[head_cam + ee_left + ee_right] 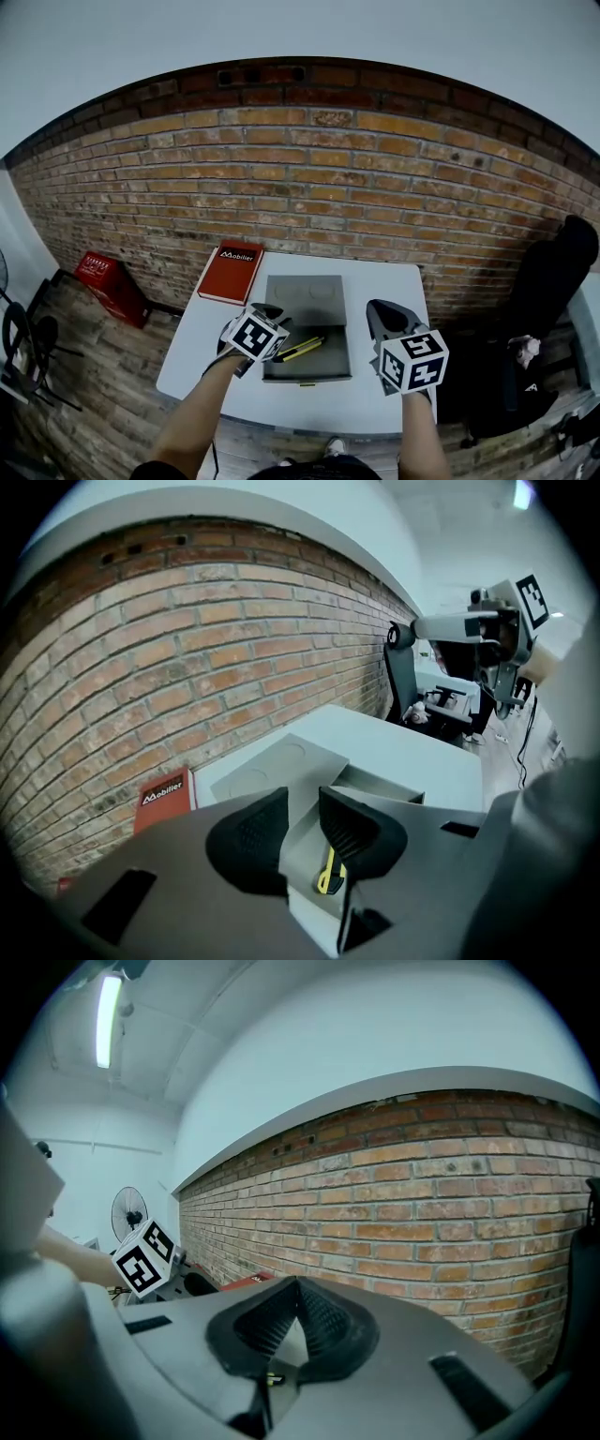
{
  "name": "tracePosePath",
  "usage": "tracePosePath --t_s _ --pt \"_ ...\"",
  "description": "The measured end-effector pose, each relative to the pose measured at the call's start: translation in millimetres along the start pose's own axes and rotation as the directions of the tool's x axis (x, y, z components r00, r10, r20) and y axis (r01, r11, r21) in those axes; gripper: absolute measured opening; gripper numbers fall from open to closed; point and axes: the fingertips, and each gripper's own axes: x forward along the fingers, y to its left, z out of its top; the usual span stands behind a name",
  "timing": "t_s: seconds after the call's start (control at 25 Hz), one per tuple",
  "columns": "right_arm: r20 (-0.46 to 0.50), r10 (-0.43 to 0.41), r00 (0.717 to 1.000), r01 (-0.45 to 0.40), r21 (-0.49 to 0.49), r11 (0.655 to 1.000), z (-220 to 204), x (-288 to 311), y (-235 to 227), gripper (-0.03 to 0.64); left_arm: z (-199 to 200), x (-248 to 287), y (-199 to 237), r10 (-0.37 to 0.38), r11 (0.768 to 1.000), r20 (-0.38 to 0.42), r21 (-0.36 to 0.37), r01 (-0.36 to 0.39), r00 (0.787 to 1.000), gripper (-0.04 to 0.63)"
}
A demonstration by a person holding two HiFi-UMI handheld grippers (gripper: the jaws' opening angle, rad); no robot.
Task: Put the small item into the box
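**Head view with both gripper views.** A white worktop point(375, 398) stands against a brick wall point(309, 178). On it sits an open grey box point(330, 361) whose lid point(305, 298) is tipped back toward the wall. A red book point(231, 272) lies beside the lid at its left.

**(a)** The left gripper point(278, 330) reaches over the box's left edge. In the left gripper view its fingers point(248, 841) are spread, with a clear gap between the two ribbed pads. The small item point(328, 872), a slim yellow-and-black object, shows through that gap just below the right-hand pad. Neither pad is seen pressing on it. From the head view the small item point(302, 349) lies slanted inside the box, at its left side, with one end close to the gripper's tip.

**(b)** The right gripper point(382, 314) is raised just beside the box's right edge. In the right gripper view its fingers point(323, 1321) are pressed together at the tips, with nothing between them.
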Motion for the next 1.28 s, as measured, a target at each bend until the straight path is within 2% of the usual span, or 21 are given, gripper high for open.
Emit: tracePosePath --t_s 0.2,0.4,0.52,0.88,1.04,1.28 --pt "0.019 -0.009 1.000 0.009 -0.009 1.000 9.0 -7.1 4.2 0.020 22.0 -33.1 14.7 0.065 0.997 0.108 -0.041 -0.061 0.992 0.114" --pt "0.026 -0.012 1.000 0.012 -0.020 1.000 15.9 -11.8 12.2 0.020 43.8 -69.6 17.6 0.128 0.991 0.226 -0.078 -0.113 0.966 0.107" --pt "0.036 -0.015 0.999 0.016 -0.018 1.000 19.2 -13.9 15.7 0.020 49.3 -86.1 21.9 0.166 0.984 0.270 -0.103 -0.143 0.948 0.088" --pt "0.055 -0.030 0.998 0.031 -0.019 0.999 26.3 -23.6 20.9 0.020 40.2 -133.9 38.6 0.299 0.948 0.356 -0.215 -0.234 0.885 0.066" --pt "0.062 -0.027 0.998 0.030 -0.034 0.999 29.2 -27.5 26.4 0.020 32.4 -153.0 41.2 0.337 0.930 0.376 -0.275 -0.243 0.863 0.041" --pt "0.062 -0.018 0.998 0.020 -0.032 0.999 28.3 -28.0 35.7 0.020 18.9 -161.0 43.1 0.364 0.919 0.362 -0.289 -0.268 0.858 0.038"
